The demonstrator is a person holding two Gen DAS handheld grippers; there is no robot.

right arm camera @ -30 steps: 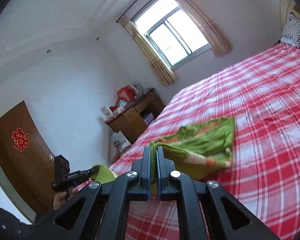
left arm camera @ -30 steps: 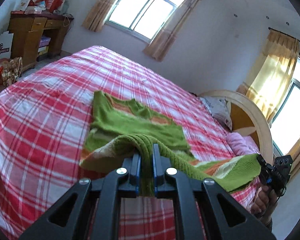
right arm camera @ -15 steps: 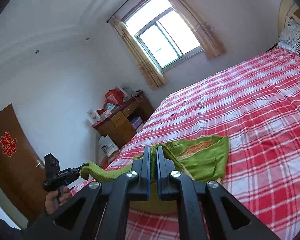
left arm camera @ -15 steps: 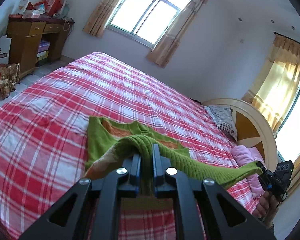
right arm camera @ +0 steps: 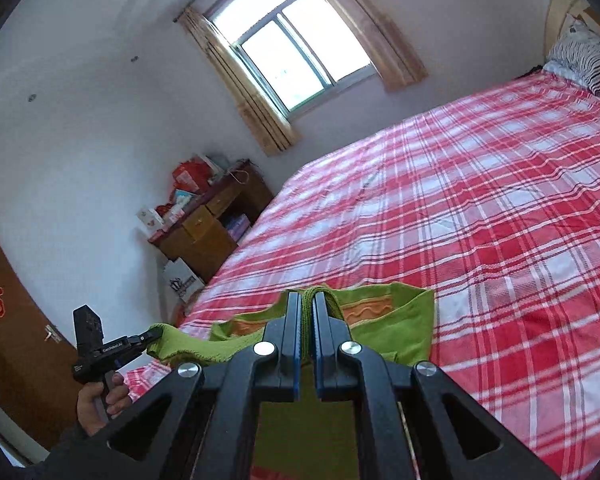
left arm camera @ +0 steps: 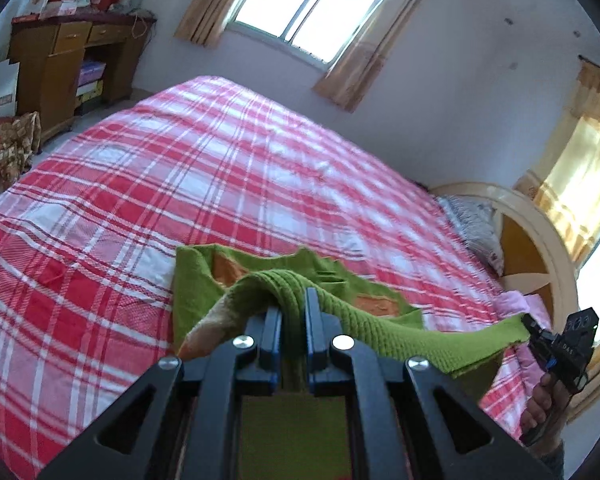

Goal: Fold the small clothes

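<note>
Bed (left arm camera: 228,184): one, under a red-and-white plaid sheet; it is the landmark for every place below
Green sweater (left arm camera: 204,280): one knitted garment with orange bands, its far part lying on the bed's near half, its near edge lifted off the sheet and stretched between the two grippers
Left gripper (left arm camera: 293,312): raised over the bed's near edge, jaws pressed together on a bunched ridge of the green sweater; the knit rises up and over the fingertips and drops away on both sides
Right gripper (right arm camera: 308,312): also over the bed's near edge, towards the headboard side, jaws nipped tight on a thin fold of the same hem; seen from the left wrist view it is far out at the right with the green cloth reaching to its tip
Sweater against the grippers: the taut hem runs as one green band from one pinch to the other, and the rest of the garment lies beyond both sets of fingers on the sheet
Change from a second ago: the loose cloth that hung slack between the grippers is now drawn into a straighter band, and less of the sweater lies spread on the bed
Count: two grippers, one sweater, one bed, two windows (left arm camera: 312,12), one wooden desk (left arm camera: 72,60) off the bed's foot end, one striped pillow (right arm camera: 588,60) at the bed's head
</note>
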